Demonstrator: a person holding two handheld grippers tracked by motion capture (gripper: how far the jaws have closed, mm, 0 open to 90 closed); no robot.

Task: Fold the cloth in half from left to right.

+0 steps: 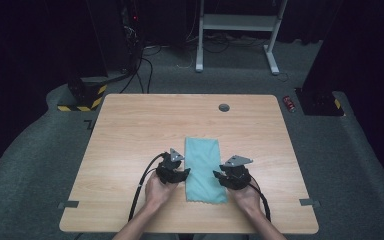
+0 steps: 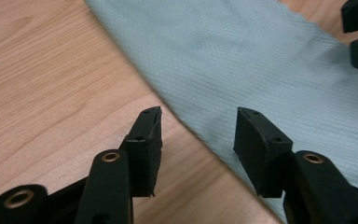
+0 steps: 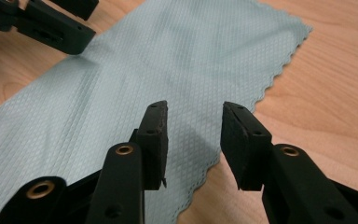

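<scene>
A pale teal cloth (image 1: 203, 167) lies flat as a long rectangle on the wooden table (image 1: 130, 135), near its front middle. My left gripper (image 1: 183, 173) sits at the cloth's left edge with its jaws apart. In the left gripper view the left gripper (image 2: 198, 126) straddles that straight edge of the cloth (image 2: 261, 60) with nothing pinched. My right gripper (image 1: 219, 175) sits at the cloth's right edge, also open. In the right gripper view the right gripper (image 3: 193, 126) hovers over the cloth's (image 3: 168, 60) scalloped border near a corner, empty.
A round grey grommet (image 1: 224, 107) is set into the table's far side. Grey tape strips (image 1: 69, 204) mark the front corners. On the floor beyond are a red can (image 1: 290, 103), a white desk frame (image 1: 237, 30) and cables.
</scene>
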